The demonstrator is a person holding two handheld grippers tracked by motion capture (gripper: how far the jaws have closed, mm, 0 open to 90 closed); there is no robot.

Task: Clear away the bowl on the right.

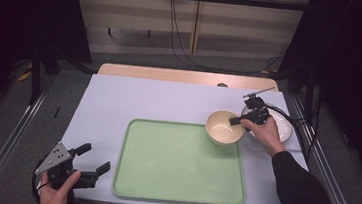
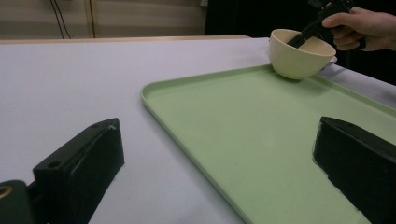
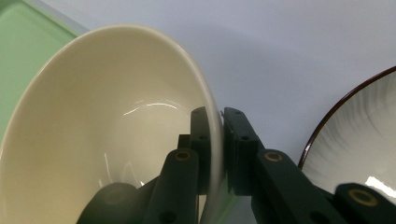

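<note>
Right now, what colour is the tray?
Pale green tray, clearest in the high view.

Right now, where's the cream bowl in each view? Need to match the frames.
High view: cream bowl right of centre, at the green tray's far right corner, right hand-held gripper pinching its rim.
Left gripper view: upper right, over the tray's far edge.
Right gripper view: left and centre, rim between the jaws.
Shared landmark: the green tray.

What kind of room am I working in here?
Most likely a lab recording bay, not a kitchen: dark curtains flank the table, loose cables trail down the back wall, and metal rails run along the floor.
</note>
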